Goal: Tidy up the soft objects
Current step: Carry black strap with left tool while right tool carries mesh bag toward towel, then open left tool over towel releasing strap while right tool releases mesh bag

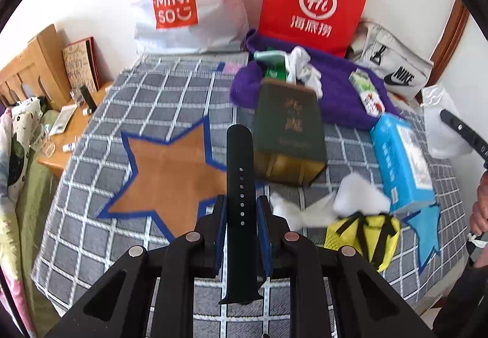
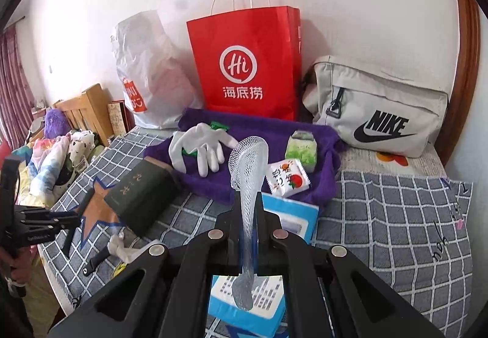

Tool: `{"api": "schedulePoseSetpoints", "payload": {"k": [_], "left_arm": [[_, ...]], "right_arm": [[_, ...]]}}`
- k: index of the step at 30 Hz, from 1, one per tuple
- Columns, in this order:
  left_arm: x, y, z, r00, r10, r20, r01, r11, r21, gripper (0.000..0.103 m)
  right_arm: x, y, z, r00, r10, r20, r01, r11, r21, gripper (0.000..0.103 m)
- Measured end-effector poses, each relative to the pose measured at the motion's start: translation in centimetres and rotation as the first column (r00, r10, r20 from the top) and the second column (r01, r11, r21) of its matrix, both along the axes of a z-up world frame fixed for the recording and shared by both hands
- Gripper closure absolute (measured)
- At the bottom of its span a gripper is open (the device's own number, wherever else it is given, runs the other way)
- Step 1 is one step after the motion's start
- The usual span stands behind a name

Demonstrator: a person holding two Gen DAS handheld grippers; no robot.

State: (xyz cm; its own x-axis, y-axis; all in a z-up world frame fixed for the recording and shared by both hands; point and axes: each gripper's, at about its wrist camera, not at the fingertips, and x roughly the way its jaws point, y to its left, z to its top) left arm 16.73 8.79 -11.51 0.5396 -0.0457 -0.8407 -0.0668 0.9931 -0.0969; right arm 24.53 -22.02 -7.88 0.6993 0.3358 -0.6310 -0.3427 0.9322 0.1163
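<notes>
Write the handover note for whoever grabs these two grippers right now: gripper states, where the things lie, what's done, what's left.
Left gripper: shut on black watch strap, lifted off the checked blanket.
Right gripper: shut on white foam net sleeve, held over the blue box.
On the purple towel: white gloves, two snack packets.
Against the wall: red paper bag, Miniso bag, Nike pouch.
Done: two items picked up.
Left: put both down; gloves, yellow pouch and white wads remain loose.

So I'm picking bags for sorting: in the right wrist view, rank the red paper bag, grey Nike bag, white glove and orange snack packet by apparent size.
1. red paper bag
2. grey Nike bag, nearly as large
3. white glove
4. orange snack packet
</notes>
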Motion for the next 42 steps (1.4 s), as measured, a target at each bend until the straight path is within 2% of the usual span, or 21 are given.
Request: {"api": "schedulePoseSetpoints", "payload": {"k": [6,11,24,33,42], "left_arm": [[2.5,-0.6,2.5,0.998,-0.036,0.048,0.037,0.999,-0.003,0.084],[6.3,-1.6,3.6,0.995,-0.071,0.066,0.073,0.997,-0.029,0.084],[16.2,-4.1,4.8,0.987,-0.130,0.098,0.138,0.988,-0.070,0.084],[22.9,-3.5,2.3,0.993,-0.097,0.061,0.106,0.983,-0.153,0.084],[26.8,-4.2,-2.1,0.993,-0.112,-0.026,0.107,0.983,-0.147,0.084]], "right_arm": [[1.4,0.1,0.8,1.000,-0.007,0.012,0.007,1.000,-0.009,0.099],[3.1,0.4,1.2,1.000,-0.006,0.017,0.006,1.000,-0.013,0.099],[8.7,1.2,0.2,1.000,0.003,-0.011,-0.003,0.999,-0.035,0.099],[13.2,1.8,-1.4,0.999,0.008,-0.044,-0.011,0.998,-0.059,0.099],[16.8,1.7,-4.7,0.992,0.008,-0.128,-0.017,0.998,-0.067,0.099]]}}
